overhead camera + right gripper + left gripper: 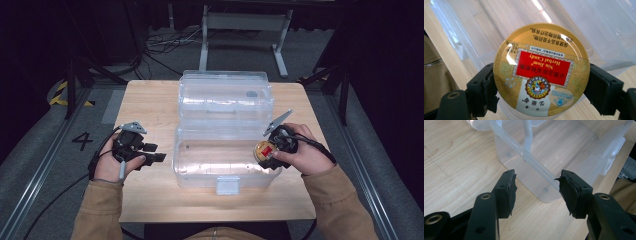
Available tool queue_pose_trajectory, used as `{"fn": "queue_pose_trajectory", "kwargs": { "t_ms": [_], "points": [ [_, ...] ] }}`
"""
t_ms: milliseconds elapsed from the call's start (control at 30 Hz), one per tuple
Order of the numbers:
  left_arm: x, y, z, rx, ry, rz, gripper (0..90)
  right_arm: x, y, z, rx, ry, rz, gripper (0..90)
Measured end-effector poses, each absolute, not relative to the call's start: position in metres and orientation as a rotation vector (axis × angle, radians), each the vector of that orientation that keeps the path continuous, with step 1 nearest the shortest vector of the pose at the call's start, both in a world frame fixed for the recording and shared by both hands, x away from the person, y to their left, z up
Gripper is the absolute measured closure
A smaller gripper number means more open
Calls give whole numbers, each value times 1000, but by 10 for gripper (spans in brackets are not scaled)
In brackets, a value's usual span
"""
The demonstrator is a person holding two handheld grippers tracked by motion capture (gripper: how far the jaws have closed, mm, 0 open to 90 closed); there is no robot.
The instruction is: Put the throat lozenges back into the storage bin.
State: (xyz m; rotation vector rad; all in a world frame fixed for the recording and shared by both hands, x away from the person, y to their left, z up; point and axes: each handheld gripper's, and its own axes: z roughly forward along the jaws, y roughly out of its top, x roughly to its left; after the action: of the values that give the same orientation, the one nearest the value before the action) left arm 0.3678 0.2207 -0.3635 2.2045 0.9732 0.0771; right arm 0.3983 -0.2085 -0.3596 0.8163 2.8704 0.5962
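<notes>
Right hand-held gripper (267, 150) clamps a round gold candy tin (541, 69) by its rim, one jaw on each side, lid face toward the camera. In the high view the tin (265, 151) sits at the right front edge of the open clear plastic box (200, 167), apparently over its rim; whether it touches the wall cannot be told.

Left hand-held gripper (150, 152) is spread wide, holding nothing, resting just beside the box's left wall on the counter (150, 100). Its own view looks at the box corner (544, 192) between the jaws.

Likely step: put the tin into the box's lower half.
- Bring the tin inward past the wall before lowering; the grip is on a curved, smooth rim, so a knock could twist it loose.
- Lay it flat, low to the floor, then release.
- Box looks light; left gripper could steady the wall if it slides.
</notes>
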Motion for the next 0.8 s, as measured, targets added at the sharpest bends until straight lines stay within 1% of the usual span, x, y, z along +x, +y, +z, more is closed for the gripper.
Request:
{"fn": "queue_pose_trajectory", "kwargs": {
  "t_ms": [800],
  "points": [
    [368, 220, -364, 2208, 973, 76, 476, 412, -197, -394, 892, 2948, 431, 201]
  ]
}}
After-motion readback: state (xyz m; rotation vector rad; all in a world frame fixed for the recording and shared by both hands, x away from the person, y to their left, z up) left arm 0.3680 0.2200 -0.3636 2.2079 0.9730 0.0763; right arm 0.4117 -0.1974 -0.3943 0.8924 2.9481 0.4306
